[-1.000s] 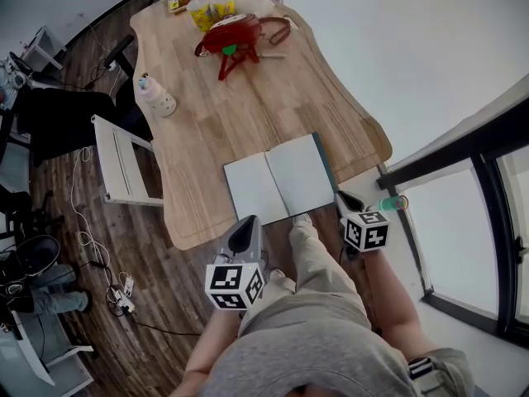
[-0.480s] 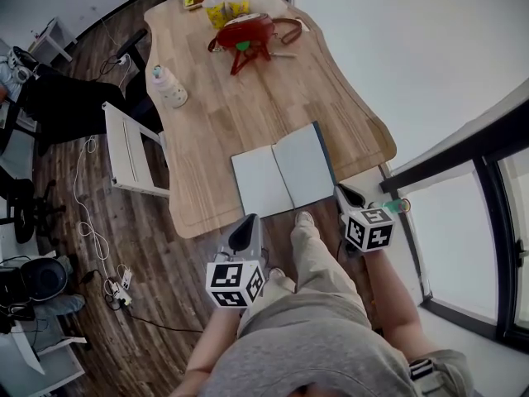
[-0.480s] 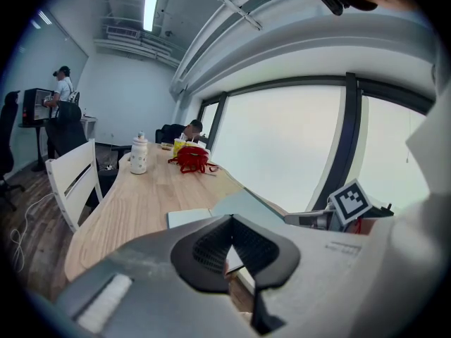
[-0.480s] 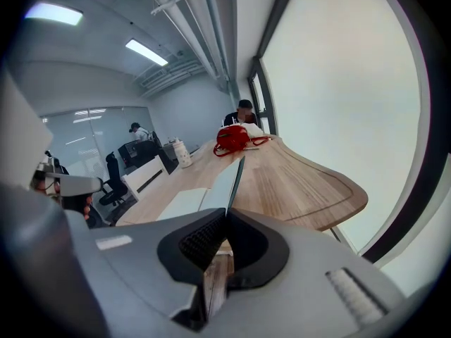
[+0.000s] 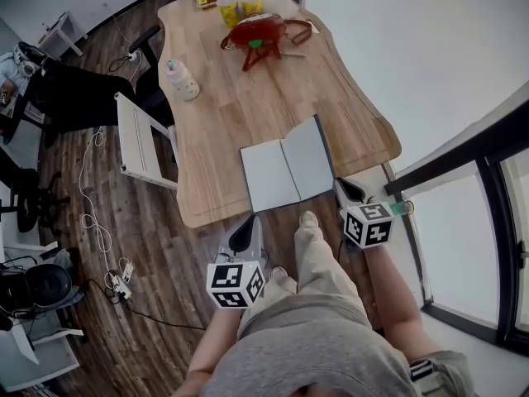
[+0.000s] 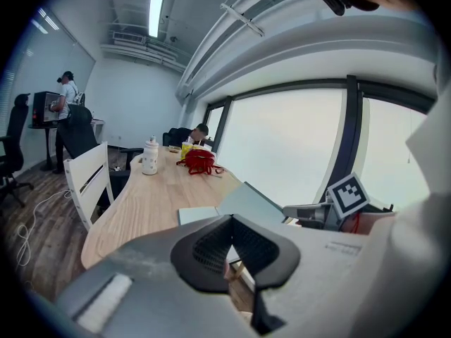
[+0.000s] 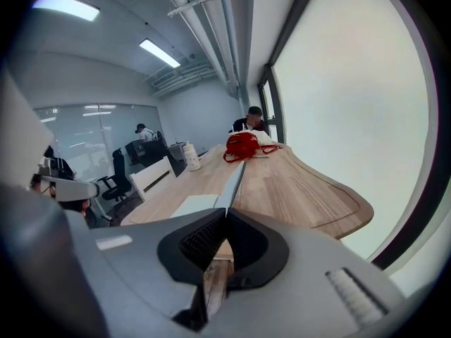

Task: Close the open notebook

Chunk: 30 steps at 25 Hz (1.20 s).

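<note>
The open notebook (image 5: pixel 285 172) lies on the wooden table (image 5: pixel 223 131) near its front edge, white pages up. Its right half (image 6: pixel 246 198) is tilted up off the table, and the right gripper view shows it edge-on (image 7: pixel 238 178) above the flat left page (image 7: pixel 189 204). My right gripper (image 5: pixel 344 188) is at the notebook's near right corner, its jaws (image 7: pixel 225 213) shut on that cover. My left gripper (image 5: pixel 245 235) hangs off the table's front edge, below the left page. Its jaws (image 6: pixel 230 220) are shut and hold nothing.
A red bag (image 5: pixel 260 33), yellow cups (image 5: pixel 235 7) and a patterned bottle (image 5: pixel 182 79) stand at the table's far end. A white chair (image 5: pixel 140 143) is against the left side. A large window runs along the right. A person's legs (image 5: pixel 318 263) are under me.
My right gripper has risen at the notebook's right corner, and the right half now stands at a steeper angle. The left gripper has moved a little towards the table.
</note>
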Each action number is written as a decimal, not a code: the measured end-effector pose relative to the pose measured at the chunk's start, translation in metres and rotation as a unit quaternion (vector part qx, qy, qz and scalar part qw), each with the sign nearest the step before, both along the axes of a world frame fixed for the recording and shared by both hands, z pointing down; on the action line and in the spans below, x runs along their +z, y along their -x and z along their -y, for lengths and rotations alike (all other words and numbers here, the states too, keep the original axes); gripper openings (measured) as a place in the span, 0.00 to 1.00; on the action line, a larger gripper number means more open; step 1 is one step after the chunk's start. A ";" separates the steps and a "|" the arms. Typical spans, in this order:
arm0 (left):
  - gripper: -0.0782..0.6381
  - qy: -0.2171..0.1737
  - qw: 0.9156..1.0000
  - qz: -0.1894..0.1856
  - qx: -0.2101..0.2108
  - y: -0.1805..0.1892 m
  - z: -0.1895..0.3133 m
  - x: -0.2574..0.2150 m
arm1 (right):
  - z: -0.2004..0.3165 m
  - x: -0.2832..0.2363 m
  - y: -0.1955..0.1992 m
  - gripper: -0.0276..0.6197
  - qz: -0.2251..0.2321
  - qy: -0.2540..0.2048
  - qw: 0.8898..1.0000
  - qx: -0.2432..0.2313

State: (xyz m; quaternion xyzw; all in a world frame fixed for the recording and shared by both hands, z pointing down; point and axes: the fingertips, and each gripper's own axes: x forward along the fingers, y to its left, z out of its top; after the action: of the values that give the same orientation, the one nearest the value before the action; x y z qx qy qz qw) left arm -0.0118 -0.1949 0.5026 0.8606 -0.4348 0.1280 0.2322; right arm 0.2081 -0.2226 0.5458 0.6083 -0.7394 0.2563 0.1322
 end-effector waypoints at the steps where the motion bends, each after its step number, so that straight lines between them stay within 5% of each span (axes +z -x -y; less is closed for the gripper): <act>1: 0.11 0.000 1.000 0.000 -0.002 0.002 -0.002 0.000 | 0.000 -0.001 0.002 0.06 -0.001 -0.002 1.000 -0.002; 30: 0.11 -0.006 0.999 0.008 -0.052 0.053 -0.043 -0.001 | 0.006 -0.026 0.093 0.06 0.010 -0.043 0.995 -0.084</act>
State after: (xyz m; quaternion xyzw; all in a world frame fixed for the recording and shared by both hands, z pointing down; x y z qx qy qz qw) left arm -0.0644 -0.1520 0.5020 0.8372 -0.4813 0.1205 0.2299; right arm 0.1151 -0.2290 0.5200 0.5465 -0.7996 0.2182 0.1201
